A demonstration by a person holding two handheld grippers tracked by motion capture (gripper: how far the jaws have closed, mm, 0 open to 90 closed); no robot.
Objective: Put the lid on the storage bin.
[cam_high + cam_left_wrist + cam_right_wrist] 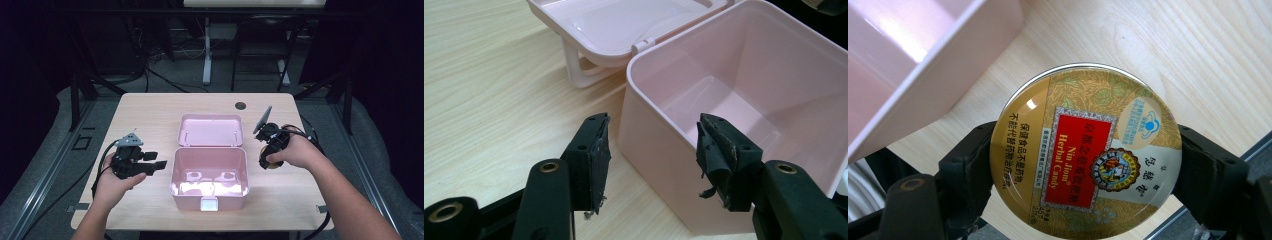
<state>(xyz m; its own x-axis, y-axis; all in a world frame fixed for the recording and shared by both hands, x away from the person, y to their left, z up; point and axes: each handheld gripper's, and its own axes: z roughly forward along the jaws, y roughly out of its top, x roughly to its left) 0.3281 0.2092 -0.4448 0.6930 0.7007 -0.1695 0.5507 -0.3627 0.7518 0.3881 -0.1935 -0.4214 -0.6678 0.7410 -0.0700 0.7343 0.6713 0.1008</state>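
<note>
One wooden table (150, 115), light grain, bearing all items below. One pink plastic box (210, 172), open and sitting at the table's centre, with its hinged lid (210, 130) laid back flat on the far side and a white latch (209, 204) on the near wall; in the left gripper view its near corner stands between the jaws. One left gripper (157, 164), held just left of the box, jaws spread apart and grasping nothing, torn black pads (596, 150) visible. One right gripper (267, 162), held to the right of the box, jaws clamped on either side of the tin. One round candy tin (1085, 152), gold with a red label, gripped at its rim above the table near the box's wall.
</note>
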